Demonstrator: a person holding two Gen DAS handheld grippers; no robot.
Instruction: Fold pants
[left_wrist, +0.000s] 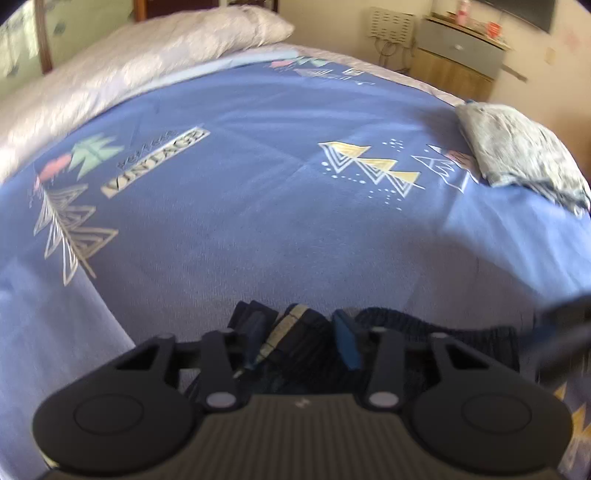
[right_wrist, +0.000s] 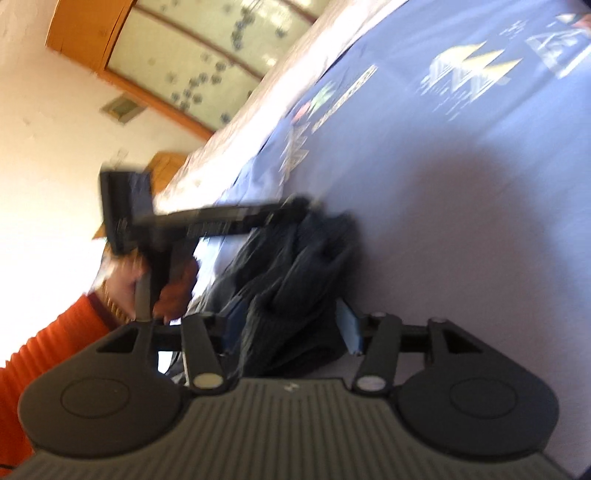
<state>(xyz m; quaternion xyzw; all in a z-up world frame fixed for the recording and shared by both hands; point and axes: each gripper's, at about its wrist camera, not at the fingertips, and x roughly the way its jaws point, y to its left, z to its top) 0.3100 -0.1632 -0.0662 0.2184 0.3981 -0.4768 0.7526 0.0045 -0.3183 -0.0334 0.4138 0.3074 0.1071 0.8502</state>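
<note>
Dark ribbed pants (left_wrist: 295, 350) lie bunched on the blue patterned bedspread (left_wrist: 258, 203), a pale striped band showing in the folds. My left gripper (left_wrist: 300, 339) points down at the bunch, fabric between its blue pads (left_wrist: 347, 345); the pad faces show bare, so it stands open. The waistband (left_wrist: 443, 328) runs right toward the blurred right gripper (left_wrist: 565, 332). In the right wrist view the pants (right_wrist: 295, 266) sit between the open fingers of my right gripper (right_wrist: 291, 328). A hand (right_wrist: 129, 277) holds the left gripper (right_wrist: 303, 203) at the far end of the bunch.
A folded grey patterned cloth (left_wrist: 517, 155) lies at the bed's right edge. A pale quilt and pillow (left_wrist: 147, 55) line the far side. A bedside cabinet (left_wrist: 461, 55) stands beyond the bed. An orange sleeve (right_wrist: 55, 350) and a wooden wardrobe (right_wrist: 184, 55) show at left.
</note>
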